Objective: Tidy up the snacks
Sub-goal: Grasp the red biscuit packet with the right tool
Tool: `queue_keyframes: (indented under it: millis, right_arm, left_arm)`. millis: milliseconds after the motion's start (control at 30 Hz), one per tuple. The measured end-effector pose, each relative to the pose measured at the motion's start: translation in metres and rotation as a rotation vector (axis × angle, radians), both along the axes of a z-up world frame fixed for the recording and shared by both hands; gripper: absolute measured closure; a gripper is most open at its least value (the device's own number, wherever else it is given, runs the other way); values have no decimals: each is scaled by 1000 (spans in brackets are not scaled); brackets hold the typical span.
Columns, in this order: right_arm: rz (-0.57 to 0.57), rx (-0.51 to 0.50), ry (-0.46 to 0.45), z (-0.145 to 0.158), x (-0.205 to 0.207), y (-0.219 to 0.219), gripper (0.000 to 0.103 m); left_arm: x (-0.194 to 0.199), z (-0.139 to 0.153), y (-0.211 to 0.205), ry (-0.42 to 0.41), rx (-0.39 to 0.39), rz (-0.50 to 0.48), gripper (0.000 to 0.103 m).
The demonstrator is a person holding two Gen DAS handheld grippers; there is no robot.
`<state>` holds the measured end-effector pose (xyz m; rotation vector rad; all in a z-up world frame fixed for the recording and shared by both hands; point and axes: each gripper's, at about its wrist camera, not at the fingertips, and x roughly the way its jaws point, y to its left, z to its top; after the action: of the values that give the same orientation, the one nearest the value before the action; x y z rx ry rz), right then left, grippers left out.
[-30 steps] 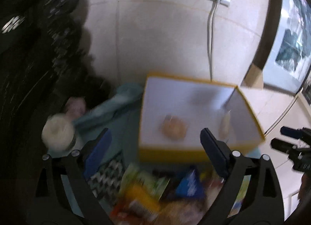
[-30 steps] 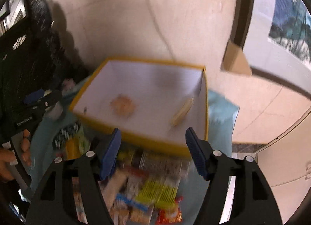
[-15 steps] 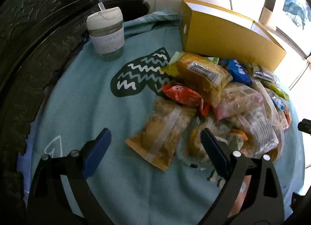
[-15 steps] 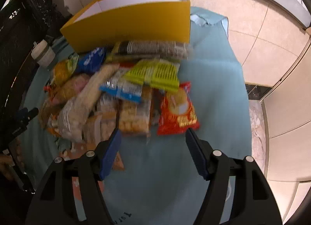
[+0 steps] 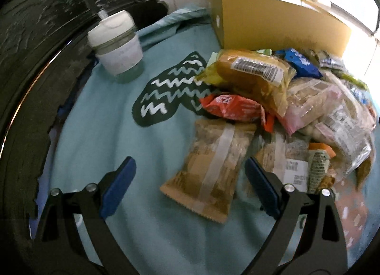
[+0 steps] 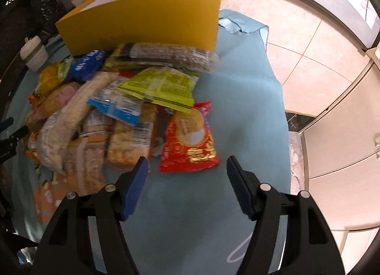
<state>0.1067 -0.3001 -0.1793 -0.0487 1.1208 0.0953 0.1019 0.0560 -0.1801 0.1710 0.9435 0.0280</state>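
Beige tile floor (image 6: 308, 44), pale cabinet drawers (image 6: 342, 146) at right, dark carved wood furniture (image 5: 35, 44) at left, daylight.

The yellow box (image 6: 147, 21) hides its contents behind its front wall; lower snack packets (image 6: 78, 146) lie buried and blurred in the pile; packet print stays unreadable

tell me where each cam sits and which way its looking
Left wrist: sits on the left gripper, angled down at the brown packet, cup and cloth; its own open fingers show.
Right wrist: sits on the right gripper, angled down at the red packet; its own open fingers show, and the left gripper's tip at the left edge.
Shared: the yellow box, snack pile, cup, cloth.
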Motion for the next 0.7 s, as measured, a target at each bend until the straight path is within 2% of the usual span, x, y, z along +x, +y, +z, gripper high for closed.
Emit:
queue_keyframes:
  millis: [167, 267, 367, 467, 533, 633, 667, 700]
  right_arm:
    - [-10, 22, 22, -9, 9, -10, 38]
    - [7, 15, 25, -14, 16, -8, 38]
    - [21, -8, 24, -19, 24, 0, 38]
    - [11, 4, 31, -25, 38, 4, 38]
    - [-1, -22, 71, -35, 47, 4, 38]
    - [-8, -6, 69, -35, 49, 0, 42]
    - [-4, -2, 68, -34, 49, 0, 46]
    - [-5, -4, 70, -34, 48, -2, 48]
  left_arm:
    - [11, -13, -4, 6, 31, -8, 8]
    - [15, -15, -3, -3, 11, 5, 8]
    - [16, -19, 2, -18, -7, 38, 2]
    - [17, -26, 13, -10, -58, 87, 2]
    - [16, -29, 15, -6, -71, 82, 2]
    - [12, -26, 6, -34, 3, 30, 3]
    - [11, -25, 4, -34, 0, 3, 14]
    - [8, -23, 1, -29, -26, -45, 34]
